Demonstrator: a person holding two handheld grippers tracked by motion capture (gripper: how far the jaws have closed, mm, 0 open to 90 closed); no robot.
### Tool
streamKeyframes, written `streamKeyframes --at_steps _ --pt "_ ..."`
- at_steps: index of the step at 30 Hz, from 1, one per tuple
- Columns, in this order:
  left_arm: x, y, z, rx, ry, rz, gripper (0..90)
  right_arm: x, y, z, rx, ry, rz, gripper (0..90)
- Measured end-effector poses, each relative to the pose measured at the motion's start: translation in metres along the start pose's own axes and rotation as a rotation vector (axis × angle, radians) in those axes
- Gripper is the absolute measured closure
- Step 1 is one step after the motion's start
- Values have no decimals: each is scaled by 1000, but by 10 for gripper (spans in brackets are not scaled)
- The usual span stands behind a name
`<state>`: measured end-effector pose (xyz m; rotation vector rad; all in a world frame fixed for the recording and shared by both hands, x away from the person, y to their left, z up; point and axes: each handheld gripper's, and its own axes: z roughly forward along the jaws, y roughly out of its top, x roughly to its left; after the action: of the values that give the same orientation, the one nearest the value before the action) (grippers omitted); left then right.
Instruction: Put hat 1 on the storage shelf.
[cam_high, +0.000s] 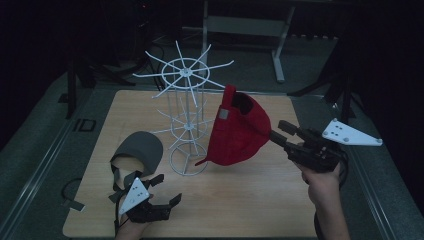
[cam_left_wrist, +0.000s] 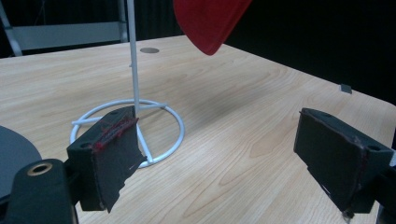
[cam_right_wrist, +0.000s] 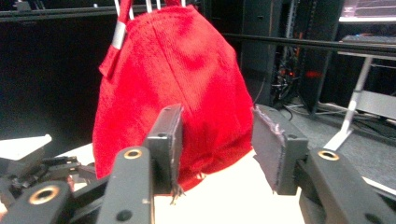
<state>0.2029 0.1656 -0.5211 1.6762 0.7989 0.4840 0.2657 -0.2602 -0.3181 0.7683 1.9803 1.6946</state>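
Two tongs work over the wooden desk (cam_high: 240, 200). Left tongs (cam_high: 166, 189) rest at the near left corner of the desk, jaws spread wide with nothing between them; in the left gripper view their pads (cam_left_wrist: 116, 158) frame bare desk surface. Just beyond them lies a grey cap (cam_high: 139, 150), flat on the desk, touching neither jaw. Behind it, near the desk centre, stands a white wire rack (cam_high: 186, 125), its ring base on the desk and its spokes radiating from the top. A red cap (cam_high: 239, 131) hangs from the right side of that rack, clear of the desk, brim pointing down. Right tongs (cam_high: 279, 132) are at the right side of the desk, pointing left at the red cap. Their jaws stand partly open around its lower rear edge; the pads (cam_right_wrist: 268, 140) do not press on the fabric.
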Motion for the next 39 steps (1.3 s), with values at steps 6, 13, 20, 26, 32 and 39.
streamKeyframes --at_steps 6,13,20,26,32,39 --pt "2 -1 0 -1 2 -9 146 -8 -14 -14 20 -36 1 478" --pt "3 -2 1 11 6 -9 146 -24 -39 -21 79 -63 24 436" --pt "6 -2 1 7 4 -22 146 -39 -65 -22 144 -75 68 414" --pt "13 -5 -2 12 15 -32 146 -46 -90 -21 210 -108 66 243" --pt "18 -11 -6 13 19 -40 139 -56 -120 -19 232 -116 119 179" --pt "23 -17 -9 28 36 -43 123 -67 -159 -20 278 -179 109 181"
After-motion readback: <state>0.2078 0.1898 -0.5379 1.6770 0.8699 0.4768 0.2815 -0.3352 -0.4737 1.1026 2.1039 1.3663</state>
